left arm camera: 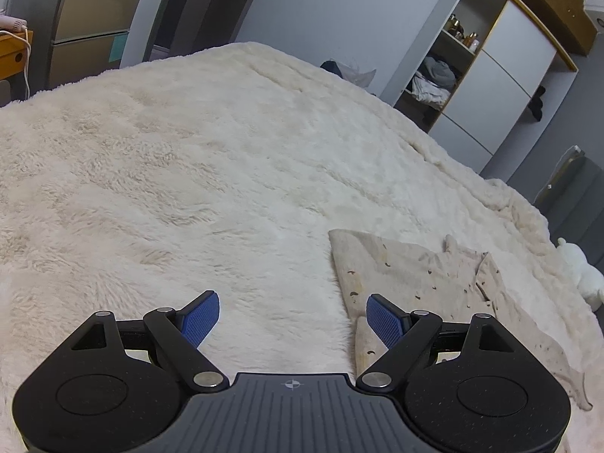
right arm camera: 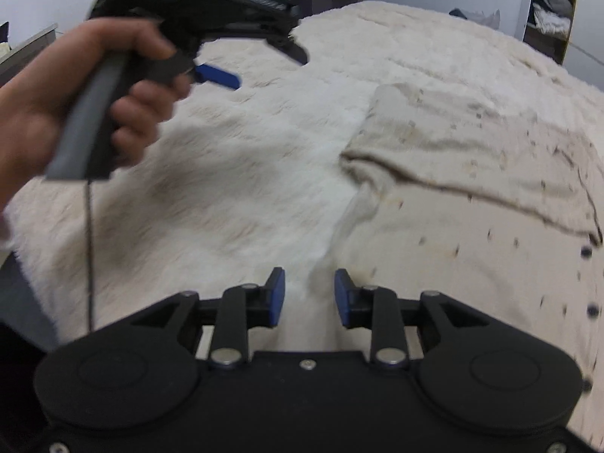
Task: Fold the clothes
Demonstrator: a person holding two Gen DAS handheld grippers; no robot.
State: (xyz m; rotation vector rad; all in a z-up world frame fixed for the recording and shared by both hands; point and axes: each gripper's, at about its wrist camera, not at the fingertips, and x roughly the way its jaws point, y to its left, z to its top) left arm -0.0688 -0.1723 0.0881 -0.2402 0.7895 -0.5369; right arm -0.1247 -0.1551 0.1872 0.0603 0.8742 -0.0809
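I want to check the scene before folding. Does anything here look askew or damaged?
Nothing looks damaged. The garment lies on the blanket partly folded, its left edge bunched into a ridge. Both grippers are open and empty.

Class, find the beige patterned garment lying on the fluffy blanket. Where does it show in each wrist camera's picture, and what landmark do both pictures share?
Left wrist view: the beige patterned garment lies lower right, beyond the left gripper's right finger.
Right wrist view: the garment fills the right half, its top part folded over; the right gripper is at its left edge.
Shared landmark: the open wardrobe shelf of clothes, beyond the bed, upper right.
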